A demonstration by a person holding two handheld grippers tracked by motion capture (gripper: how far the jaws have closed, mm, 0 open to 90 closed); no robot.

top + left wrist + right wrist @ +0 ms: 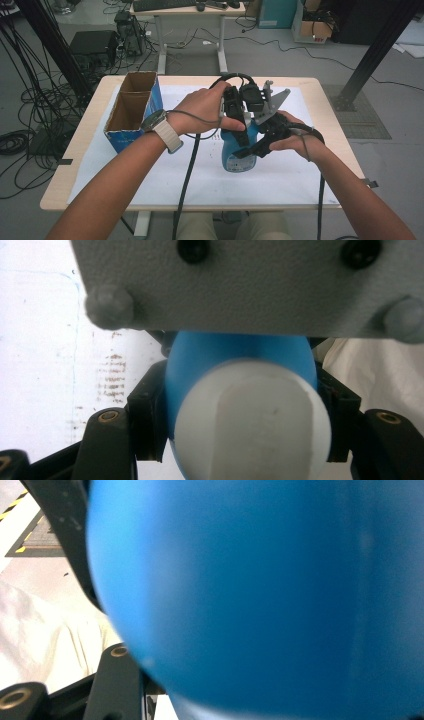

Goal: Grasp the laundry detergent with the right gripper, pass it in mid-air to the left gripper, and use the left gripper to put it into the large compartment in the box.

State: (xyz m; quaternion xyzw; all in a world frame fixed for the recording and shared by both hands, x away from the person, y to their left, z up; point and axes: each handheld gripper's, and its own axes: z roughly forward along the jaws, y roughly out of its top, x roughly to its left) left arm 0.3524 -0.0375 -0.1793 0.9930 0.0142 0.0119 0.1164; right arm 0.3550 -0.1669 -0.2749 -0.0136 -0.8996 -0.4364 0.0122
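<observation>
1. Far left of the table (pixel 90 145): an open cardboard box (pixel 134 107) with blue sides. It stands well apart from my work; its floor is in shadow.
2. My left gripper (pixel 239 131) comes down from above onto the blue bottle (pixel 239 152), which stands upright on the white sheet (pixel 165 175) at mid-table. In the left gripper view the jaws sit tight against both sides of the bottle's upper part, just under the white cap (pixel 252 422); clamped. The cap is blurred, and the other gripper's grey plate (pixel 250 285) cuts off what lies beyond.
3. The bottle's label is too small to read, and my hands and both tools cover its top in the high view.
4. My right gripper (pixel 257 145) grips the bottle body from the right side. In the right gripper view the blue wall (pixel 260 595) is out of focus and covers the right jaw; the left jaw presses against it. Closed on the bottle.
</observation>
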